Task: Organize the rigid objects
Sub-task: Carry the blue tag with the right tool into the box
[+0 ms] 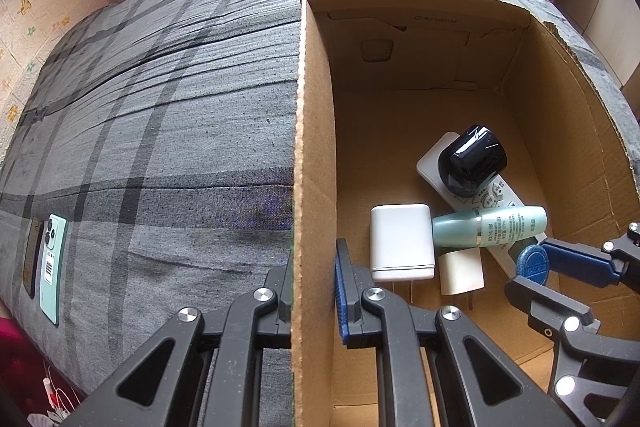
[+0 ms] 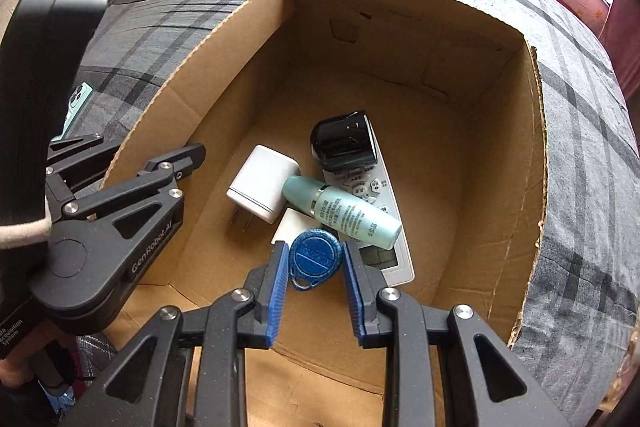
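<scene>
**Status: blue key fob held over box; left gripper clamped on box wall**

1. Right gripper (image 2: 314, 281): jaws partly closed, blue pads pressing both sides of a blue key fob (image 2: 316, 258). Fob is round w/ a small loop at the near end, held above the box contents, inside the box opening. In left wrist view the same fob (image 1: 532, 264) shows at the tip of the right gripper (image 1: 528, 273), low in the box's right part.

2. Left gripper (image 1: 316, 281): jaws straddle the left wall of the cardboard box (image 1: 312, 147), one finger outside, one inside w/ blue pad against the inner face. Appears closed on the wall. From the right wrist view the left gripper (image 2: 132, 155) sits at the box's left rim.

3. Cardboard box (image 2: 536, 155): open top, resting on a grey plaid bed cover (image 1: 160, 107). Contents, clustered near mid-floor:
   - white charger (image 2: 262, 183), prongs toward camera
   - teal bottle (image 2: 340, 211), lying on its side across a white remote (image 2: 384, 203)
   - black glossy cylinder (image 2: 344, 141) on the remote's far end
   - second white plug block (image 1: 460, 273), partly under bottle

4. Outside box: mint-green phone (image 1: 54, 263) lying face down on the bed cover, far left, w/ a dark phone (image 1: 32, 255) just beside it.
</scene>
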Demonstrator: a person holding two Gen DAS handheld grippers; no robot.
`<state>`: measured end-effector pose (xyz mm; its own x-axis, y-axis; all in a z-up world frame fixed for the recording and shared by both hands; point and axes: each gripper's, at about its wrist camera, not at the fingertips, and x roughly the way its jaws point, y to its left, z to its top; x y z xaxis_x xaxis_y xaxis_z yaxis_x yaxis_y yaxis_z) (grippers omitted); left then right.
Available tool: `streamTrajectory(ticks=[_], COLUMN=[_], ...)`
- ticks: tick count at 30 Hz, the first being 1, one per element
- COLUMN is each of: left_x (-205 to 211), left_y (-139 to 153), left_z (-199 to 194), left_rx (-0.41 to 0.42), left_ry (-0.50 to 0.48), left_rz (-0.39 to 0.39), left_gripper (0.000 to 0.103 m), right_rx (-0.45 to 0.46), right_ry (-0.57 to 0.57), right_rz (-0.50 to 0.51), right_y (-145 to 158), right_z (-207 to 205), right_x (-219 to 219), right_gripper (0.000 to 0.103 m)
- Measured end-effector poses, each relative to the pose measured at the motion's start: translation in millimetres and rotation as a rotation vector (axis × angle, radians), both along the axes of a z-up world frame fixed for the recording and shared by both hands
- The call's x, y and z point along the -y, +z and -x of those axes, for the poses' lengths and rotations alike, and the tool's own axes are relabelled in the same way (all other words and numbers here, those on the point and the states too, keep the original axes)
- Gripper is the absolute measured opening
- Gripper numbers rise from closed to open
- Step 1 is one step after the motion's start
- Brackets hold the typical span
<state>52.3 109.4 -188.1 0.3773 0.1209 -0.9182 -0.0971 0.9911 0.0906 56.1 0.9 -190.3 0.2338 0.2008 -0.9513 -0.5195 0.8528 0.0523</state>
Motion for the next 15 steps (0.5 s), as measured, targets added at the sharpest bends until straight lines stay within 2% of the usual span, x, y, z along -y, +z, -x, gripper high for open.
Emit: streamTrajectory(ticks=[15], left_x=[0.9], left_y=[0.5], left_z=[-0.2], left_rx=[0.0], left_ry=[0.001], left_rz=[-0.003], left_gripper=[0.015], right_rx=[0.0], right_ry=[0.002], right_rz=[-0.001], right_y=[-1.1], right_z=[0.4], right_x=[-2.7], right_gripper=[0.029])
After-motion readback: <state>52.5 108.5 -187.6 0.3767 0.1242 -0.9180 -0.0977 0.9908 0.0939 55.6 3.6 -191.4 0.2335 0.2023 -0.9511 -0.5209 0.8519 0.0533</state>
